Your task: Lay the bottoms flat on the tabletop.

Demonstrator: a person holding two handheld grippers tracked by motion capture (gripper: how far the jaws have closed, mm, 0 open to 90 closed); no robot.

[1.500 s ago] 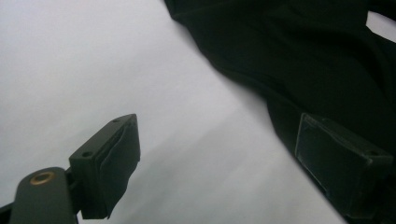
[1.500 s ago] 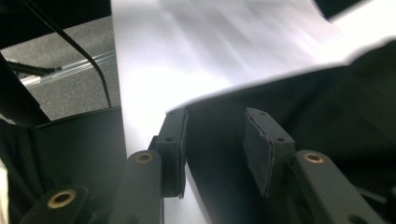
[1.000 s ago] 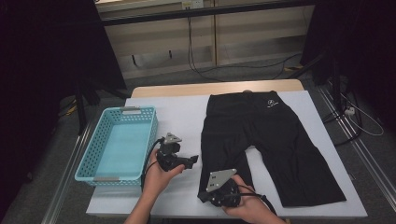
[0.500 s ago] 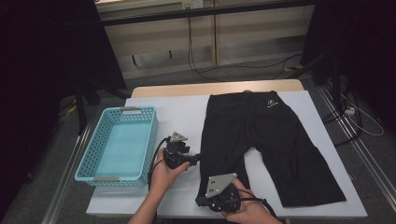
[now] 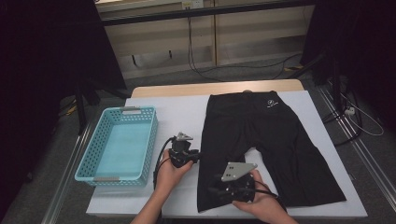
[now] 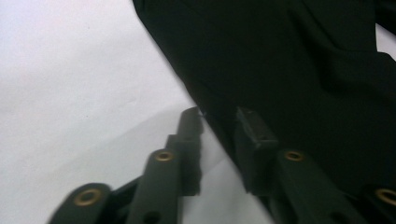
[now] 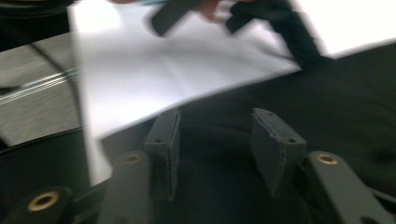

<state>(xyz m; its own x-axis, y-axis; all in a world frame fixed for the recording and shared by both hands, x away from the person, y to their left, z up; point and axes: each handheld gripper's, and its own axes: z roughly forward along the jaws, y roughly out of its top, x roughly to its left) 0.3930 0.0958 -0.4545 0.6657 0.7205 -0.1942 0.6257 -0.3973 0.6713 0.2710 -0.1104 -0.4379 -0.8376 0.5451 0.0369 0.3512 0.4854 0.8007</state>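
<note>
A white surface fills the middle of the high view, and a pair of black shorts lies flat across its right half, waistband toward the top, one leg running to the lower middle of the frame. An empty turquoise basket sits at centre left, well apart from the cloth and out of the way.

The left gripper has just been closing at that leg's left edge; its fingers straddle the hem with a gap left, so the pinch seems not yet made. The right gripper, at the leg's bottom corner, has just been opening; its fingers stand apart over the fabric, holding nothing. A fold probably starts with the left.
</note>
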